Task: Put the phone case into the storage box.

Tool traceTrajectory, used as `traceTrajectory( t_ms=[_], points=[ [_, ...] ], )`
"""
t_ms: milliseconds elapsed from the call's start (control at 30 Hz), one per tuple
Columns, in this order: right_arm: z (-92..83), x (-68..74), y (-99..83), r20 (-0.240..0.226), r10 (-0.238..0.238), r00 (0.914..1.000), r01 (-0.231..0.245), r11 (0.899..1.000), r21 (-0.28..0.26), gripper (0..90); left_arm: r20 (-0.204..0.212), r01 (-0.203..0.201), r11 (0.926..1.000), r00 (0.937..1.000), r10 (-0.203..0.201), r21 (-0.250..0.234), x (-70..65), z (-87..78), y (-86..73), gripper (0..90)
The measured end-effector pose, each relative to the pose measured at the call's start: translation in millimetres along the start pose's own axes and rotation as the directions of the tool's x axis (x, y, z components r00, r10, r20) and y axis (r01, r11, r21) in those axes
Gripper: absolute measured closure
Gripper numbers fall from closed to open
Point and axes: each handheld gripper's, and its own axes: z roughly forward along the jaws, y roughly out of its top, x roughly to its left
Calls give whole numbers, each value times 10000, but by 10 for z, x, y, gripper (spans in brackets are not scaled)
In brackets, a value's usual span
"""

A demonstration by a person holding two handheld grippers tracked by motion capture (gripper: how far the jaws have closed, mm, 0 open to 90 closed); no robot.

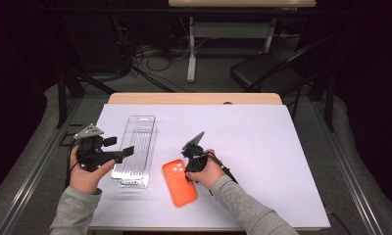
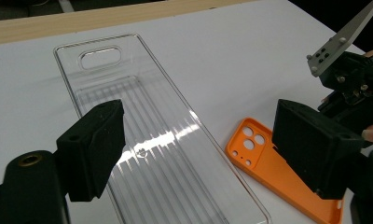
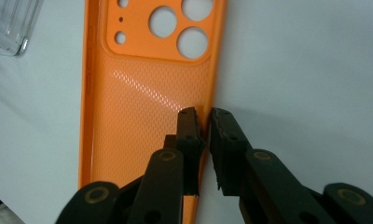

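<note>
Near the front middle of the white surface [image 1: 262,147] lies an orange phone case [image 1: 180,182], inner side up with its camera cut-outs toward the far end. The right hand-held gripper [image 3: 204,114] has its jaws drawn narrow over the case's long side wall, one jaw inside the shell and one outside, pinching that thin rim. Taking it by the wall makes sense: the case lies flat and offers no other edge that two jaws could get around. In the high view the same right hand-held gripper [image 1: 190,157] points down at the case's far right edge.

Left of the case, just beside it, sits a clear ribbed plastic tray [image 1: 135,149], long and shallow, with a slot-shaped handle hole at its far end; it looks like the likely place for the case to go. The left hand-held gripper [image 2: 198,149] hangs with its jaws wide and nothing between them, aimed across the tray's near end, probably ready to steady it.

Little stands in the way. The tray's raised rim lies between case and tray floor, so the case would need lifting over it. Beyond the surface are a dark chair [image 1: 267,71] and floor cables [image 1: 150,58], well apart.
</note>
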Motion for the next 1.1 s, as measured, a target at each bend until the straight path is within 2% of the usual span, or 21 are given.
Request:
traceTrajectory(
  t_ms=[600,933,967,1000,1100],
  points=[
    [-10,-13,4,23,100,9999,-100,9999,82,851,-61,56,10000,10000,-56,-37,14,3,-6,176],
    [-10,-8,1,12,124,9999,-124,9999,-14,862,-72,45,10000,10000,-45,-23,18,5,-7,176],
    [2,-1,-7,-62,240,9997,-242,9994,-238,863,-75,49,10000,10000,-49,-26,19,4,-7,176],
    [0,3,-9,-65,247,9997,-248,9994,-238,863,-82,45,10000,10000,-45,-27,20,3,-7,176],
    [-10,2,-7,46,103,9999,-102,9999,-94,864,-85,46,10000,10000,-46,-14,22,2,-8,176]
  ],
)
